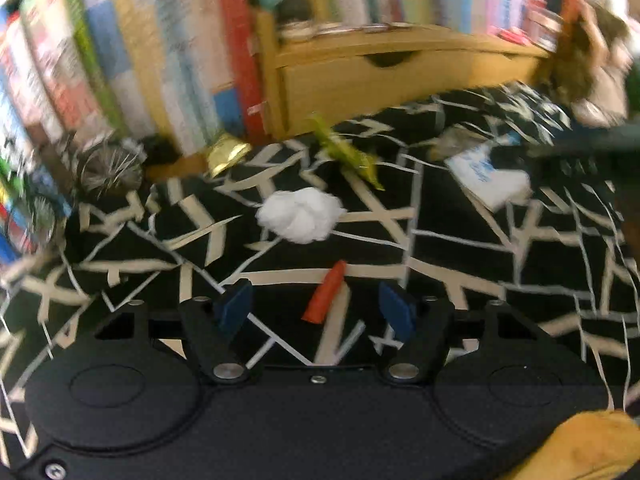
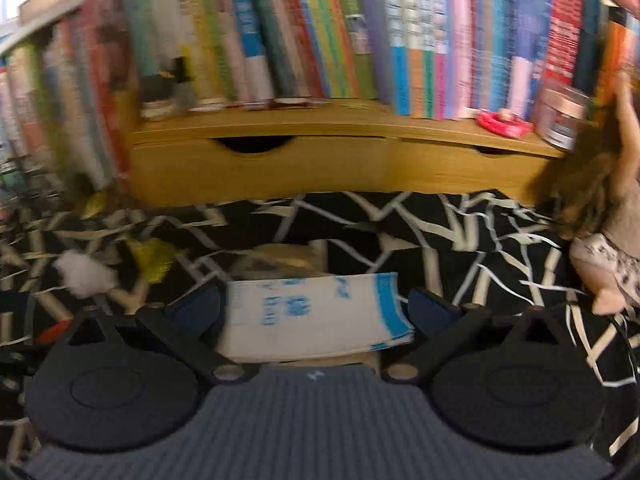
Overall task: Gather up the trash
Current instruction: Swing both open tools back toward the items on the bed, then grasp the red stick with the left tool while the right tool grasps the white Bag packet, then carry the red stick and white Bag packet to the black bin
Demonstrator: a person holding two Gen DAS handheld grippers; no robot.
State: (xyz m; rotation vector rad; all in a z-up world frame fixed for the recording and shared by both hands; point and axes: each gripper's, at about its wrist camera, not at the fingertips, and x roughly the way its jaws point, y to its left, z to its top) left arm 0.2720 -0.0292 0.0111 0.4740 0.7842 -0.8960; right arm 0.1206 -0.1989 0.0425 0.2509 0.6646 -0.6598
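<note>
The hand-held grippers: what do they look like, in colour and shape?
Both look alike. The left hand-held gripper and the right hand-held gripper have black bodies with two round discs, black angled arms, silver screws and dark blue finger pads. The right body's centre is ribbed and greyish.

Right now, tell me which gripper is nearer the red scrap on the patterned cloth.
Left. The left gripper has the red scrap between its open fingers; the right gripper sits over the white-and-blue packet, off to the scrap's right.

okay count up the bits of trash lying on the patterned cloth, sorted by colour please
White: 2, the crumpled tissue and the white packet with blue print
Red: 1, the red scrap
Green-yellow: 1, the green wrapper
Gold: 1, the gold wrapper
Total: 5; a blurred greyish item behind the packet is left out.
</note>
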